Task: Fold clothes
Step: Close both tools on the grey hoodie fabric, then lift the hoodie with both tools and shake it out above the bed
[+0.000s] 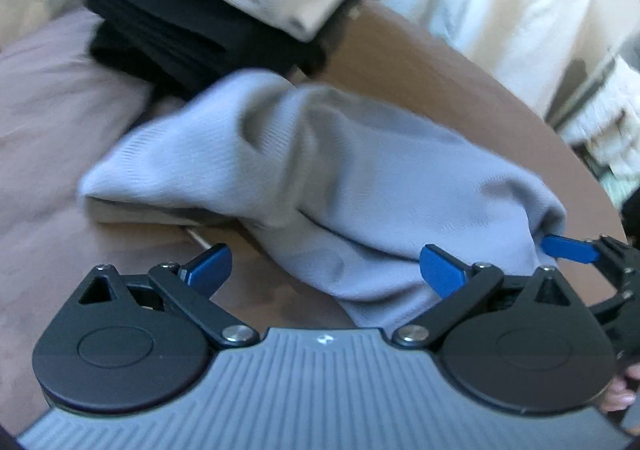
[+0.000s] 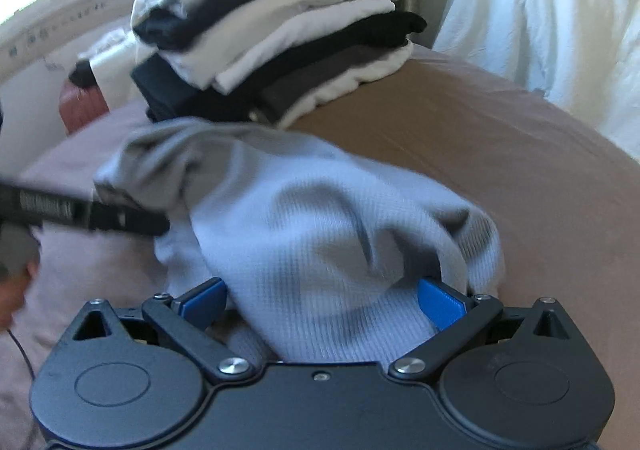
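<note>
A pale blue waffle-knit garment (image 1: 320, 178) lies bunched and partly folded on the brown bed sheet (image 1: 460, 90). My left gripper (image 1: 324, 272) hovers at its near edge, fingers spread wide, with cloth lying loosely between them. One blue finger (image 1: 568, 248) of the right gripper touches the garment's right end. In the right wrist view the same garment (image 2: 320, 234) fills the gap of my right gripper (image 2: 322, 304), whose jaws stand wide apart and unclamped. The left gripper's black side (image 2: 100, 216) comes in from the left, its tips hidden by the cloth.
A tall stack of folded black, white and beige clothes (image 2: 276, 34) sits on the bed just behind the garment. White bedding (image 2: 552, 10) rises at the right. A red object (image 2: 82, 106) stands beyond the bed's left edge. A hand (image 1: 622, 390) shows at the lower right.
</note>
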A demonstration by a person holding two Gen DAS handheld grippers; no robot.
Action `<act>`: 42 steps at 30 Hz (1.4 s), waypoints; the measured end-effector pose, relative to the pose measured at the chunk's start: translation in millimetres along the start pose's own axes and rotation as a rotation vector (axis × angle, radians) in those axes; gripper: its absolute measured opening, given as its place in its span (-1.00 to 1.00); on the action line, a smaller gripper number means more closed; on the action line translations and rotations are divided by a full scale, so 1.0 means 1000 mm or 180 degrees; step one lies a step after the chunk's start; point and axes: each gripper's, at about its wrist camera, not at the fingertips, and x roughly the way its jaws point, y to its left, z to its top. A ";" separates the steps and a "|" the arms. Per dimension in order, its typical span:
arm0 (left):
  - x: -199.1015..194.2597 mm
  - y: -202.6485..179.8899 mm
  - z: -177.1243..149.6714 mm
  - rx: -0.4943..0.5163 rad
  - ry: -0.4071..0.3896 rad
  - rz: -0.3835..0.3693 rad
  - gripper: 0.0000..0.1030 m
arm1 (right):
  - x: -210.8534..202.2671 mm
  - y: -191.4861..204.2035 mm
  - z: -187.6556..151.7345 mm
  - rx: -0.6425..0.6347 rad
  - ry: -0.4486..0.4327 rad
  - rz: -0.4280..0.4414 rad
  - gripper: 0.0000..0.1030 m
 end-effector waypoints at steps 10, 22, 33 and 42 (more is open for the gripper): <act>0.034 0.001 -0.017 -0.0381 -0.0002 -0.0479 0.82 | 0.022 -0.022 -0.014 0.0110 -0.0271 0.0158 -0.02; -0.028 -0.025 -0.004 -0.0009 -0.0777 -0.0325 -0.92 | -0.068 -0.003 0.008 0.0092 -0.1060 -0.0129 -0.54; -0.169 -0.041 -0.022 0.0429 -0.1914 -0.0104 -0.94 | -0.186 0.021 0.043 -0.0281 -0.1855 0.0007 -0.83; -0.141 0.023 -0.026 -0.0043 -0.1384 0.0639 -0.95 | -0.122 0.028 0.010 -0.0003 -0.0938 -0.0045 -0.90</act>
